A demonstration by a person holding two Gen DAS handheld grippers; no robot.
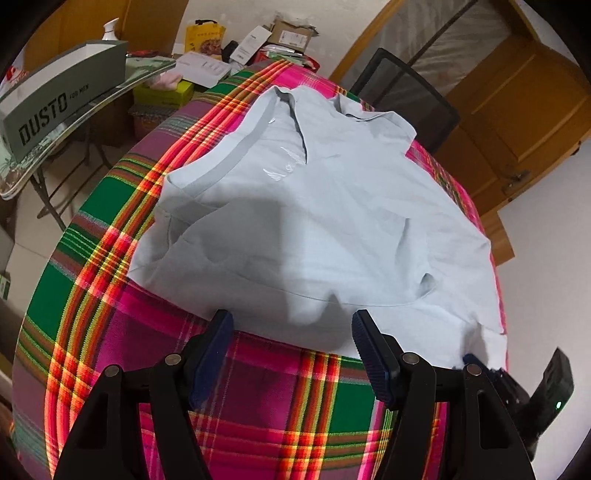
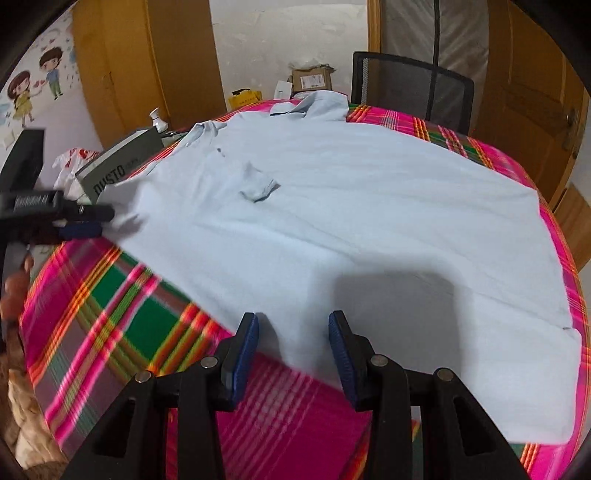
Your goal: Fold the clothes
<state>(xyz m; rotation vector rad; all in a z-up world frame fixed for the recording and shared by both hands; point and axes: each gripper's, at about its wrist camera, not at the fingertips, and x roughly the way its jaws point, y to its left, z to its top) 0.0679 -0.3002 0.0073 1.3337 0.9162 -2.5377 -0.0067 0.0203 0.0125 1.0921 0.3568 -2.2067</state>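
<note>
Two hand-held grippers held spread, left hand-held gripper (image 1: 291, 325) and right hand-held gripper (image 2: 293, 325) at six o'clock of a pale blue shirt (image 2: 351, 206), spread on a plaid-covered table (image 2: 147, 325).

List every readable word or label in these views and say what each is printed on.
"DUSTO FOR MEN": side of the grey box on the side table; the right wrist view shows only "DUSTO".
Labels on the cardboard box, white cartons and yellow bag: too small to read.

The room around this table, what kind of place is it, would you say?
Probably a room in a home: wooden doors, cartoon wall stickers, and delivery boxes piled behind a plaid-covered table where a pale blue shirt lies spread.
</note>
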